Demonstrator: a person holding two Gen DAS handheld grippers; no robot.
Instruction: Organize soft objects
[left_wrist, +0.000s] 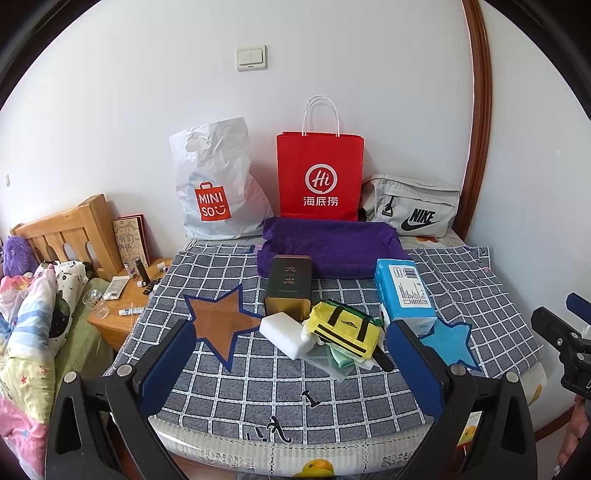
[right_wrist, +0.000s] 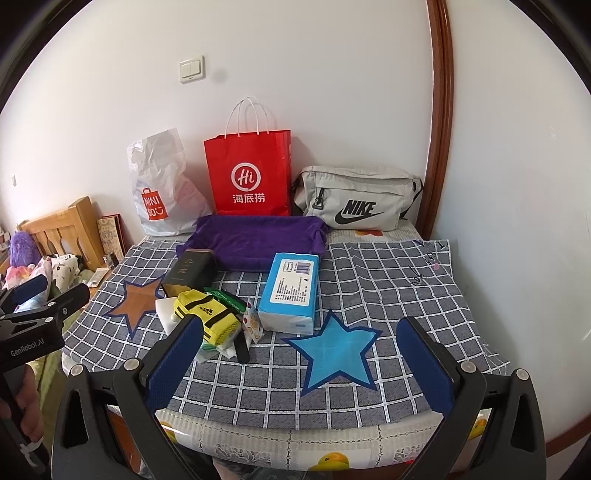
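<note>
While both tools were held above the checked cloth (left_wrist: 280, 384), the left gripper (left_wrist: 291, 365) was kept spread wide, with the yellow pouch (left_wrist: 345, 328) just ahead between its fingers. Right of it, the right gripper (right_wrist: 301, 360) was likewise spread, the blue tissue pack (right_wrist: 291, 288) lying ahead.

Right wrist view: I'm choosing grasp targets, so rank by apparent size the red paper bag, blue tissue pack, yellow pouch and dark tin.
1. Red paper bag
2. Blue tissue pack
3. Yellow pouch and dark tin: too alike to rank, both partly hidden.
</note>
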